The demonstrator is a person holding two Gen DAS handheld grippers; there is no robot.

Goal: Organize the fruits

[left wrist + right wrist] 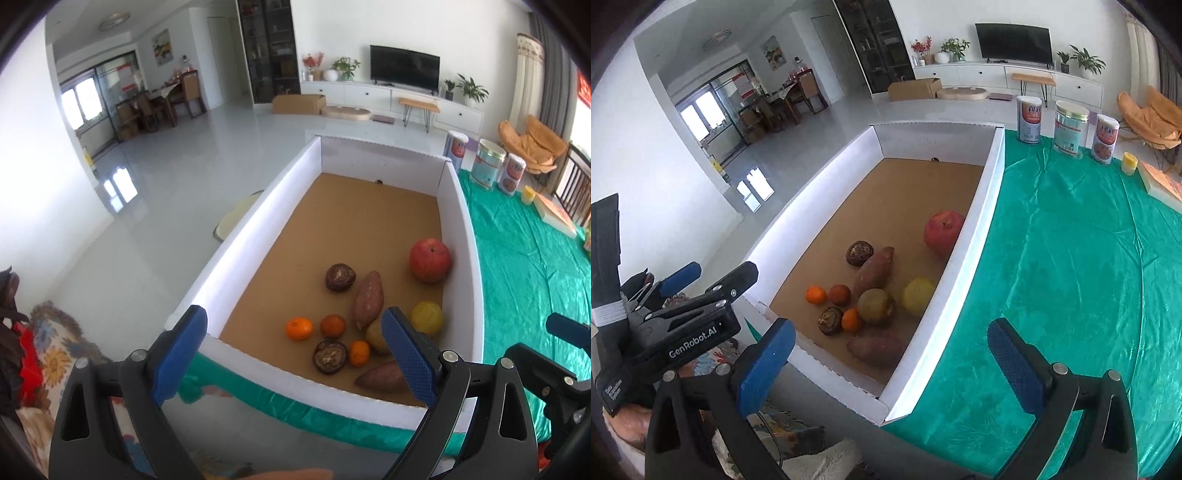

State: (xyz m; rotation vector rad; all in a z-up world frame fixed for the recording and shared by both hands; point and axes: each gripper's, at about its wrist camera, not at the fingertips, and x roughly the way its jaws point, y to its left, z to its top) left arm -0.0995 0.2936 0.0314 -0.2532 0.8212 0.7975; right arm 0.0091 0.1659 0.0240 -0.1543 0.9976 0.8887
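A white cardboard box (236, 243) (982, 206) with a brown floor holds the fruit near its close end. A red apple (429, 260) (942, 232) lies by the right wall. A sweet potato (368, 299) (873, 272), a yellow citrus (427, 317) (919, 297), small oranges (299, 328) (816, 295), dark round fruits (340, 277) (860, 252) and a second sweet potato (382, 376) (877, 349) lie close together. My left gripper (295, 358) is open and empty over the box's near edge. My right gripper (892, 363) is open and empty above the box's near right corner.
The box stands on a green tablecloth (1071, 258) (524, 266). Three tins (1071, 127) (487, 164), a yellow cup (1129, 163) and a flat box (1160, 184) stand at the cloth's far side. A patterned cushion (48, 354) lies at lower left.
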